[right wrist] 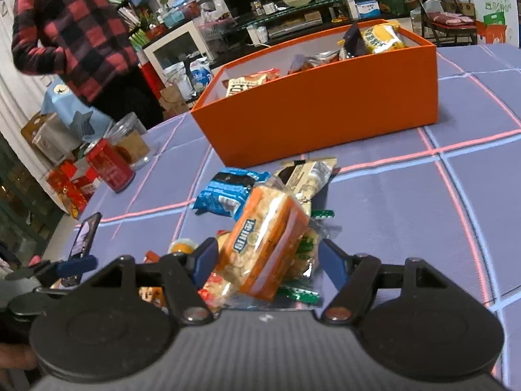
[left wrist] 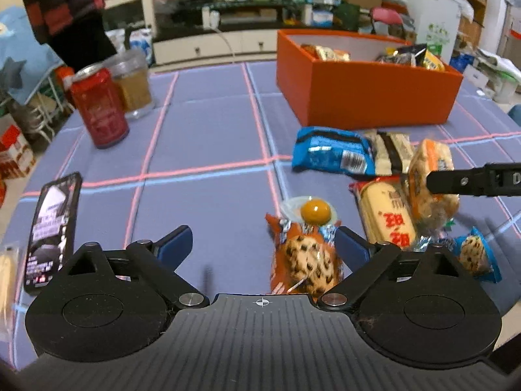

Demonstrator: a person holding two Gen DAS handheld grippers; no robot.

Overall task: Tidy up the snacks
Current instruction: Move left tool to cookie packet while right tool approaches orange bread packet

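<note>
The left gripper (left wrist: pixel 262 244) has a matte black ribbed body with a white crosshair mark, two round black discs, black link arms on silver pivot pins, and blue fingertips (left wrist: pixel 176 244). The right gripper (right wrist: pixel 265 257) is built the same, with blue pads (right wrist: pixel 203 259) and a grey ribbed housing.

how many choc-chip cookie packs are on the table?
2 visible. An orange cookie pack lies between the open left tongs, and a blue cookie pack lies at the right edge of the snack pile. More may be hidden under the pile.
</note>
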